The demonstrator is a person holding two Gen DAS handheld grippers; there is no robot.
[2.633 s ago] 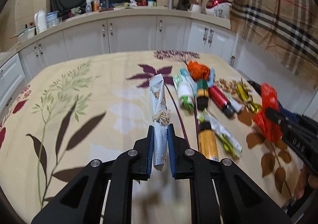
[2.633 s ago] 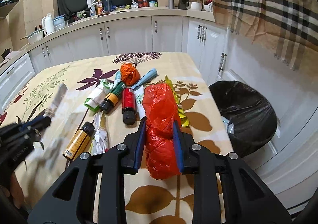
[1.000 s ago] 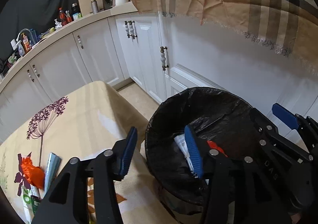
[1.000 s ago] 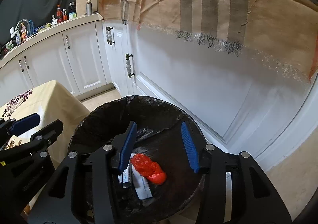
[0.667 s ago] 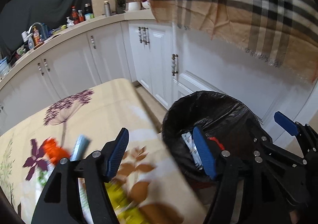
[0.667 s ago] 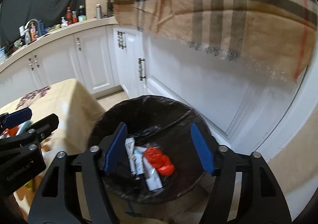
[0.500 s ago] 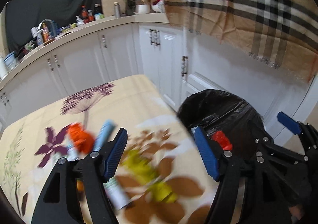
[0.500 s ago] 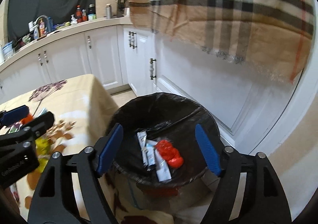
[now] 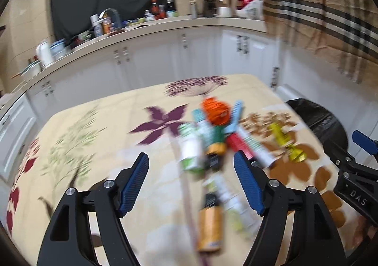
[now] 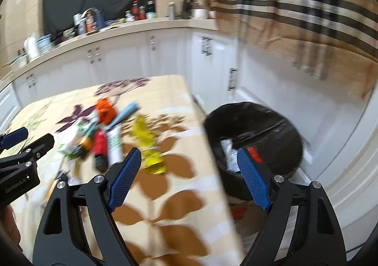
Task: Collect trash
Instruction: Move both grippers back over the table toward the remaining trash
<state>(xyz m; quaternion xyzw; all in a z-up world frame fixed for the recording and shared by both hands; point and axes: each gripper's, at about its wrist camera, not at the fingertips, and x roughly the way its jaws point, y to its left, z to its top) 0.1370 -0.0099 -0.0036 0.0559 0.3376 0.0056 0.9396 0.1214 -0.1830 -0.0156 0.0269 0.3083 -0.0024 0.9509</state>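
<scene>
Both my left claw (image 9: 191, 176) and right claw (image 10: 189, 171) gape empty. Trash pile (image 9: 212, 138) sits mid-frame on the desk (image 9: 94, 138); black bin (image 10: 271, 124) at right holds wrappers.

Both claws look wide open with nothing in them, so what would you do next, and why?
Probably bring the left gripper down onto the orange bottle nearest it. Both it and the right gripper are open and hold nothing, and several pieces still lie on the table beside the bin.
</scene>
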